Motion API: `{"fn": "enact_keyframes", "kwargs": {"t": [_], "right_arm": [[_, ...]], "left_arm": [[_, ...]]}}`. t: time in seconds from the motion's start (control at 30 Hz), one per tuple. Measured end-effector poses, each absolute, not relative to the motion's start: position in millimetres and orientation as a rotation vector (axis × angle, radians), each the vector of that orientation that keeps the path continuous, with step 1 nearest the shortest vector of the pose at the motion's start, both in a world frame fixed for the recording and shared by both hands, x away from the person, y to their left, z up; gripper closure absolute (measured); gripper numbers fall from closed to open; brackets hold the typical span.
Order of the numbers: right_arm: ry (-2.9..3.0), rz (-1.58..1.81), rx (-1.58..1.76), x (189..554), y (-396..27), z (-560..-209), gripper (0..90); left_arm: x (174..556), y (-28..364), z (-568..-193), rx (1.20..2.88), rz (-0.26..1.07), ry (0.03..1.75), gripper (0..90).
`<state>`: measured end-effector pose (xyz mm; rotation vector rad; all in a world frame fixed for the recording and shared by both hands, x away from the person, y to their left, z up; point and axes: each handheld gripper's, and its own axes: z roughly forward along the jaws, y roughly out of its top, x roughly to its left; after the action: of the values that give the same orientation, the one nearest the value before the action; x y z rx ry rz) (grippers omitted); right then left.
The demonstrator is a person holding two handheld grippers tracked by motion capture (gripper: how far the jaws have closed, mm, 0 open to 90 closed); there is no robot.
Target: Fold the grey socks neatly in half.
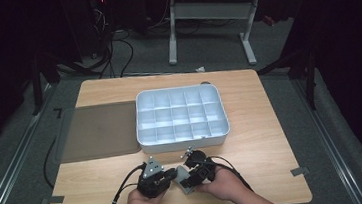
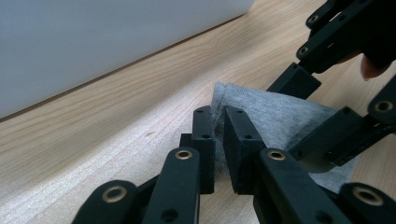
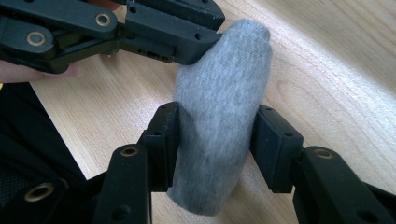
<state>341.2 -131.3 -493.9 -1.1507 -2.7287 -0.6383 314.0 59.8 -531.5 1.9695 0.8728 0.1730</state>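
Two grippers hold one grey cloth near the front edge of the tabletop.

The tabletop [image 1: 250, 110] carries a dark flat lid [image 1: 99, 131] at its left edge and a white divided box [image 1: 183, 141] in the middle, all compartments empty. In front, the left gripper [image 2: 219, 140] pinches the grey cloth [image 3: 219, 126] edge; the right gripper [image 3: 212, 140] clamps its rolled body. The hands hide part of the cloth.

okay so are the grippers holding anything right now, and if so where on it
Both hold one grey cloth. The left gripper pinches its edge near a corner; the right gripper clamps the bunched middle from both sides.
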Motion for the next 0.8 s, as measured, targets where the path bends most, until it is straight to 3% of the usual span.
{"fn": "enact_keyframes", "kwargs": {"t": [0.2,0.33,0.53,0.8], "right_arm": [[-2.729,-0.637,-1.147,342,-129,-493,62.9],[-2.766,-0.68,-1.133,339,-130,-490,70.8],[-2.822,-0.712,-1.133,335,-135,-482,71.5],[-2.842,-0.786,-1.241,339,-163,-468,71.8]], "left_arm": [[314,60,-530,1.968,0.188,0.876,81.9],[316,73,-524,1.937,0.206,0.887,71.2],[313,117,-520,1.94,0.385,0.934,56.6],[318,169,-528,1.886,0.422,1.086,51.6]]}}
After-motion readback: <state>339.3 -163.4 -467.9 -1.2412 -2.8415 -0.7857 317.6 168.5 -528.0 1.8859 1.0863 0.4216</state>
